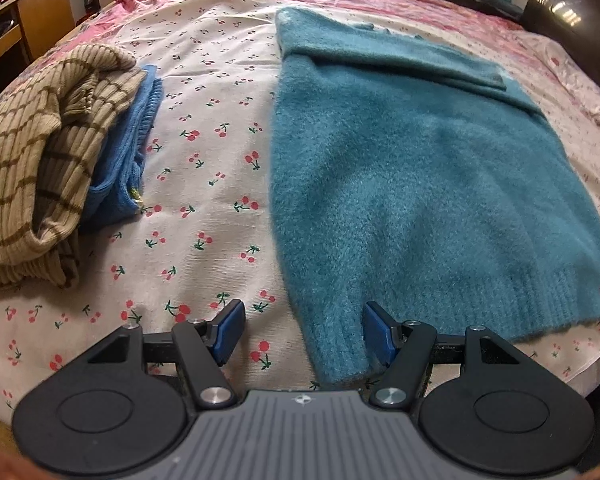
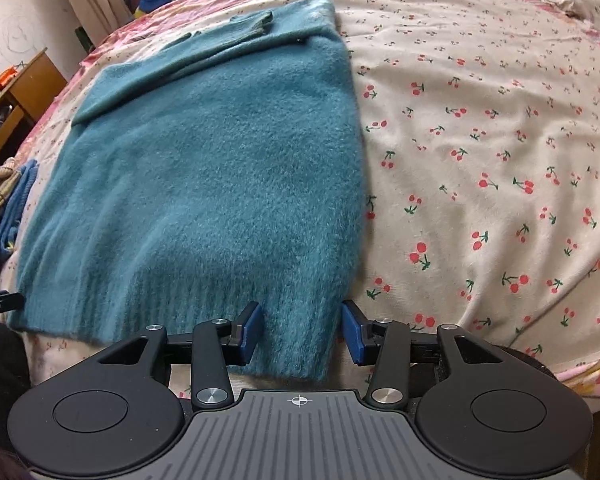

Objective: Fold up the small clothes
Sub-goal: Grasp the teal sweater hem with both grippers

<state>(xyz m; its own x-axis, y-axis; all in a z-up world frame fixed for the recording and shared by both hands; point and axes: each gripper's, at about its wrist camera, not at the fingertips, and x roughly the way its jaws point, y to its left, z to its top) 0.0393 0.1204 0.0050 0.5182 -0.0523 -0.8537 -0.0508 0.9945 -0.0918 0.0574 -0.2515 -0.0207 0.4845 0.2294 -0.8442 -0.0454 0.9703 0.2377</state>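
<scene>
Teal sweater (image 1: 400,184) flat on bed (image 1: 204,168). Left wrist view: left gripper (image 1: 303,332) jaws wide, unclosed, hem's left corner between. Right wrist view: right gripper (image 2: 300,330) jaws parted, straddling right corner. Pinch both hem layers deep, lift together, evenly.

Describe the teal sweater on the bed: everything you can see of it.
The teal sweater is fuzzy knit with a ribbed hem. It lies flat on the cherry-print bedsheet, sleeves folded across its upper part, hem nearest the cameras. The left tool straddles one hem corner and the right tool the other, both open, pads not pressing. It lies apart from the striped and blue clothes pile.
</scene>
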